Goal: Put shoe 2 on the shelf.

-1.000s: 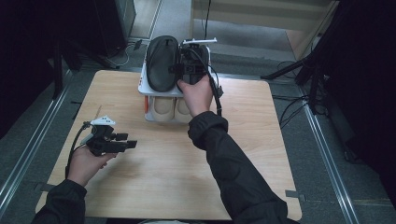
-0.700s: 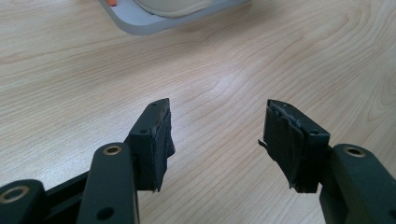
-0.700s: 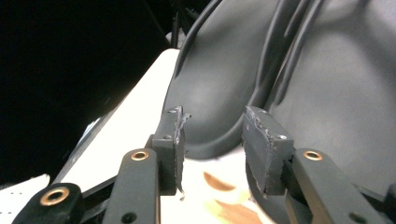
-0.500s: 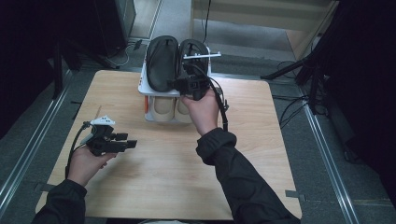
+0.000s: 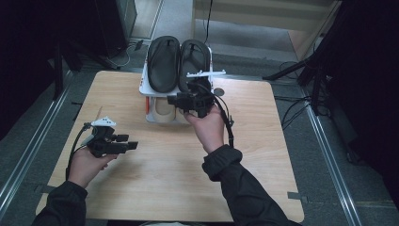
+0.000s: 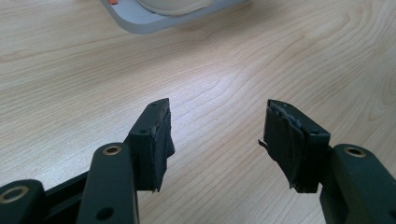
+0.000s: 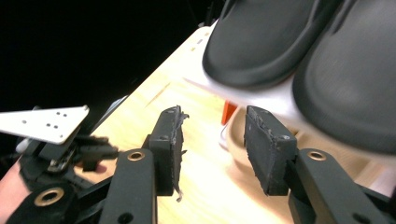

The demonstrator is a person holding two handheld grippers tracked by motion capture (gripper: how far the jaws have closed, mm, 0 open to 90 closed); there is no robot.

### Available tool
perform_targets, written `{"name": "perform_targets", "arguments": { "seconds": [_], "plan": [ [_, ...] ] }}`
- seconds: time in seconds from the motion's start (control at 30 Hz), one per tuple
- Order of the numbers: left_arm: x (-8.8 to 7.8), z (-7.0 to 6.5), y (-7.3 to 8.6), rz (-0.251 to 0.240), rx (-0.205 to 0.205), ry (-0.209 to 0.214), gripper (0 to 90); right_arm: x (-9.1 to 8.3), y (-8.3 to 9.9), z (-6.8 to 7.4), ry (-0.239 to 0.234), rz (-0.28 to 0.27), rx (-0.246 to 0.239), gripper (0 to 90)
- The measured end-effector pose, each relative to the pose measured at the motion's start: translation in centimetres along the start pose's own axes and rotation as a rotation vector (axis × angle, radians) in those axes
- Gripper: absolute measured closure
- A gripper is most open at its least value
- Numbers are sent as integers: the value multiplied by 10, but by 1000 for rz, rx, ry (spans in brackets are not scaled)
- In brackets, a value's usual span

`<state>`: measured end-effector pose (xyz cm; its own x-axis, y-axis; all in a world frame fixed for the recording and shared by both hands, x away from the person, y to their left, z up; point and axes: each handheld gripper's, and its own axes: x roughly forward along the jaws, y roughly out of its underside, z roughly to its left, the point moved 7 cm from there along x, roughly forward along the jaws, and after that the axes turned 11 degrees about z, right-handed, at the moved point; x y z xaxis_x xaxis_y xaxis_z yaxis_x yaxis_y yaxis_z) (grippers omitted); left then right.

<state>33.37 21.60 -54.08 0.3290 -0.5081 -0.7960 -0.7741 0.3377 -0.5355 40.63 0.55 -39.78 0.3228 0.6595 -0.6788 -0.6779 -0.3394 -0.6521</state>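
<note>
Right gripper drawn back from the rack's top shelf.
It was up by the black slippers; now lower, jaws released, opening, empty. Left gripper unmoved, open.

Two slippers are set side by side on the top shelf of a rack at the table's twelve o'clock edge; another pair is lodged beneath them.
</note>
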Motion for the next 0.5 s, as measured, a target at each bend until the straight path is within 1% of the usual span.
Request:
{"name": "perform_targets", "arguments": {
  "seconds": [0.1, 0.13, 0.2, 0.23, 0.33, 0.5],
  "plan": [
    [0, -1, 0, 0, 1, 1, 423, 2, 9, 1, -11, 11, -11, 574],
    [0, -1, 0, -1, 2, 1, 423, 4, 13, 2, -14, 17, -26, 574],
    [-1, 0, 0, -3, 1, 0, 423, 6, 19, 3, -24, 30, -39, 575],
    [-1, 0, 0, -4, 1, 1, 423, 6, 21, 4, -30, 27, -50, 574],
    [-1, 0, 0, -2, 3, 1, 423, 10, 31, 6, -15, 47, -95, 553],
    [0, -1, 0, -5, 1, 6, 423, 15, 45, 2, -41, 58, -93, 552]
  ]
}}
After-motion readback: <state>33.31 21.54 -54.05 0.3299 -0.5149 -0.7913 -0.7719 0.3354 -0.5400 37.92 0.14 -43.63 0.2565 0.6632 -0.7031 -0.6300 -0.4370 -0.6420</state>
